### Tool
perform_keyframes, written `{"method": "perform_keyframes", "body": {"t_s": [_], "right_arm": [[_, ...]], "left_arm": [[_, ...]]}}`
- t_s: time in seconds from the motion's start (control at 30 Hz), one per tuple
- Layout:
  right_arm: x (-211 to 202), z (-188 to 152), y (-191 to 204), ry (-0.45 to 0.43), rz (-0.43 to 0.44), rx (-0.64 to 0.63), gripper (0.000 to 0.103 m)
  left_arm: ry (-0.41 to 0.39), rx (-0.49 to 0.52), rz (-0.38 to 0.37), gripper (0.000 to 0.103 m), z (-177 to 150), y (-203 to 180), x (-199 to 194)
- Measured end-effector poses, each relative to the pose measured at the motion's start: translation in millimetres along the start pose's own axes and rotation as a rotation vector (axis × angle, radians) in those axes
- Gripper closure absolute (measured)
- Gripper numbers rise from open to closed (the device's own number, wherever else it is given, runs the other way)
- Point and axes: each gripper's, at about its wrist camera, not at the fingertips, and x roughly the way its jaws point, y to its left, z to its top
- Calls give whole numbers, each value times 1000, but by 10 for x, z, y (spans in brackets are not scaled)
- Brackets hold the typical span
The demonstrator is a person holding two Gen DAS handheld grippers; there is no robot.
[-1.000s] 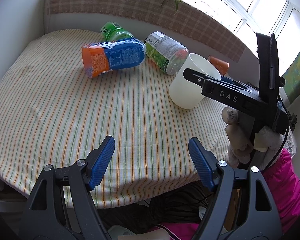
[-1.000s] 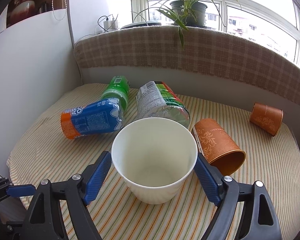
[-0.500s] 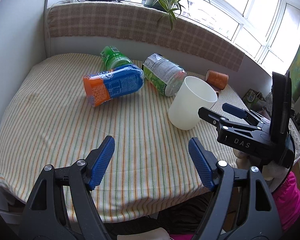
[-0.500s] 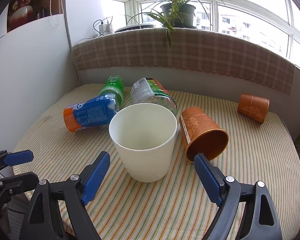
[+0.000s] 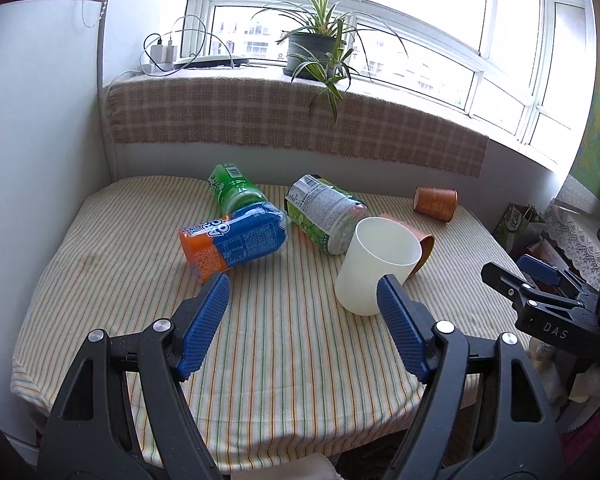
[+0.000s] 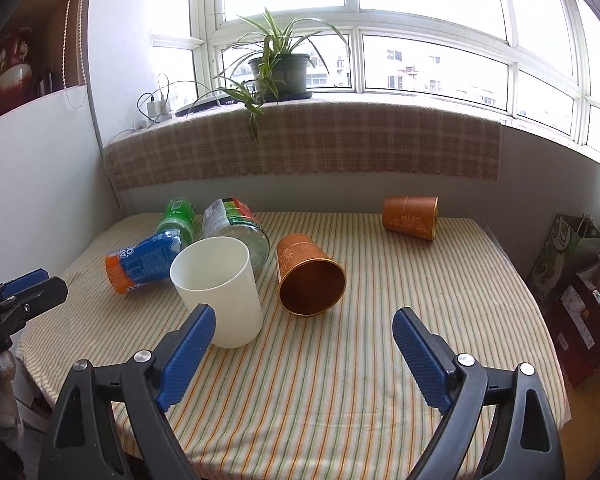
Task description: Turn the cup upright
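Observation:
A white cup (image 6: 220, 290) stands upright on the striped tablecloth (image 6: 340, 380); it also shows in the left wrist view (image 5: 374, 266). An orange paper cup (image 6: 308, 276) lies on its side just right of it, mouth toward me. A second orange cup (image 6: 411, 218) lies on its side at the far right edge. My right gripper (image 6: 304, 356) is open and empty, held back near the front edge. My left gripper (image 5: 302, 328) is open and empty over the front left of the table. The right gripper shows in the left wrist view (image 5: 540, 288).
Three bottles lie on their sides at the back left: blue and orange (image 5: 234, 242), green (image 5: 234, 192), and clear with a green label (image 5: 324, 212). A checked cloth covers the sill (image 6: 300, 148) with a potted plant (image 6: 278, 70). Bags (image 6: 580, 276) stand right of the table.
The right gripper let go of the white cup and drew back from it, leaving it upright. Both grippers pulled back and tilted up, so more window shows.

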Motion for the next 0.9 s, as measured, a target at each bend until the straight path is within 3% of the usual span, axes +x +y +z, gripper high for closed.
{"method": "perform_keyframes", "body": {"t_s": [0.23, 0.3, 0.43, 0.53, 0.6, 0.9], "right_arm": [[-399, 63, -54, -117, -127, -2, 7], [-478, 84, -63, -140, -149, 4, 6], [-600, 113, -64, -191, -185, 16, 0], [-661, 112, -51, -220, -210, 11, 0], [-687, 105, -41, -226, -211, 9, 0], [-704, 74, -48, -235, -220, 21, 0]], "left_arm": [[-119, 28, 57, 24, 98, -98, -227], [-161, 28, 74, 15, 117, -113, -303], [-229, 30, 105, 11, 131, -133, -438], [-253, 36, 124, 10, 135, -151, -495], [-267, 40, 137, 0, 131, -167, -517], [-276, 57, 170, 0, 88, -223, -521]]}}
